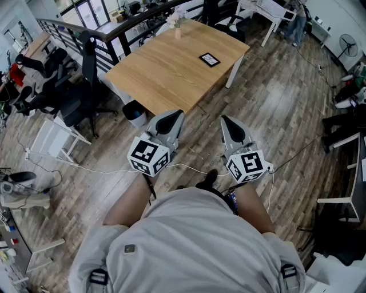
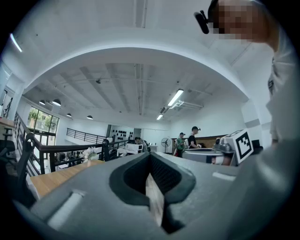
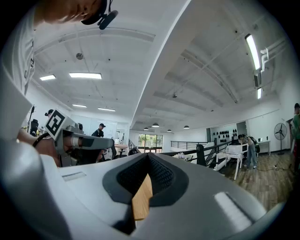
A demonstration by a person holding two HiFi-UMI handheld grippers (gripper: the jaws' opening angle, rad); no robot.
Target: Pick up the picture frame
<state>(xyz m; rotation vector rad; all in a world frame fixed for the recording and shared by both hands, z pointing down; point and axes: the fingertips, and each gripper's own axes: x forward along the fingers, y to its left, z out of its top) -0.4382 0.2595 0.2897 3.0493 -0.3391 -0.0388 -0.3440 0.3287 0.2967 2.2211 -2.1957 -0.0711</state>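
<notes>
1. The picture frame (image 1: pixel 209 59) lies flat on the wooden table (image 1: pixel 160 68), near its right edge and well apart from both claws.
2. A small vase (image 1: pixel 178 32) at the far end of the table holds pale flowers (image 1: pixel 175 17).
3. A dark bin (image 1: pixel 135 113) stands on the floor by the table's near corner. I cannot tell what is in it.
4. The left claw (image 1: pixel 170 120) and the right claw (image 1: pixel 230 125) are both closed tight, with nothing between their jaws.
5. The marker cubes (image 1: pixel 148 155) show only black and white squares.

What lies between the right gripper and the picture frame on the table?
In the head view, nothing stands between the right gripper and the picture frame: only wooden floor and bare tabletop.
</notes>
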